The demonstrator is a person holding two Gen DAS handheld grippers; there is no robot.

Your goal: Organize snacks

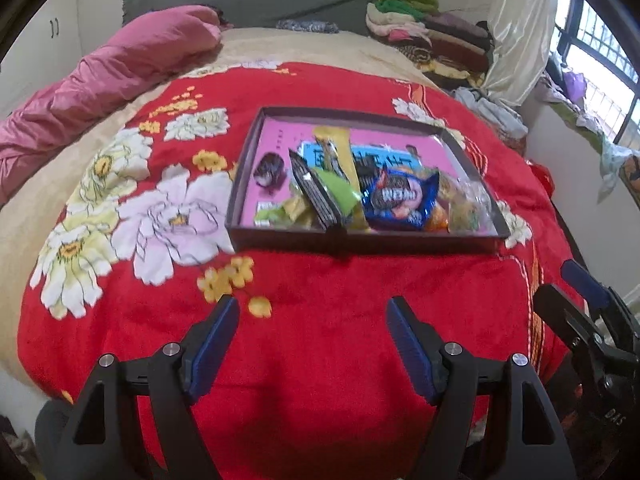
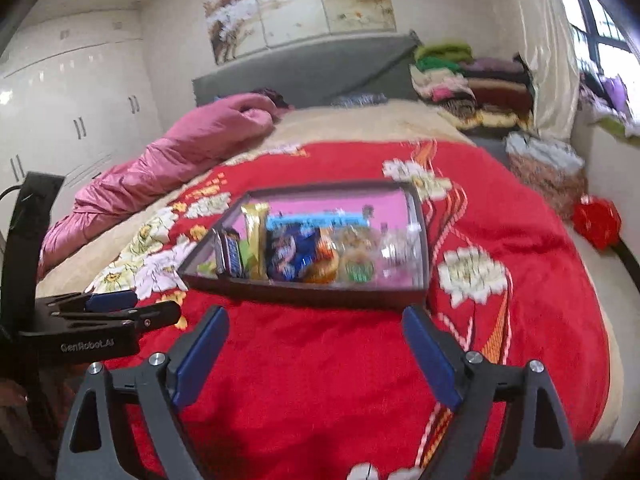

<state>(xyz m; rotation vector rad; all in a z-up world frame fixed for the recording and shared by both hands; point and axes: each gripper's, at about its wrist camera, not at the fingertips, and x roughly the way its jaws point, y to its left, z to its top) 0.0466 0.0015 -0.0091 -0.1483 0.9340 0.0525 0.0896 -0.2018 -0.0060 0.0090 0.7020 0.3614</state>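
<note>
The snack box is seen straight ahead of both grippers. The left gripper and the right gripper are held wide open and empty.

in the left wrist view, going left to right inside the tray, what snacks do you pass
dark round snack → black bar packet → yellow bar wrapper → blue cookie pack → clear bag of snacks, all in the tray.

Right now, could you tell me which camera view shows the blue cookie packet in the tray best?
The left wrist view: the blue cookie packet lies face up and fairly sharp near the front wall of the tray, its picture readable. In the right wrist view the packet is smeared by motion blur and seen at a flatter angle.
</note>
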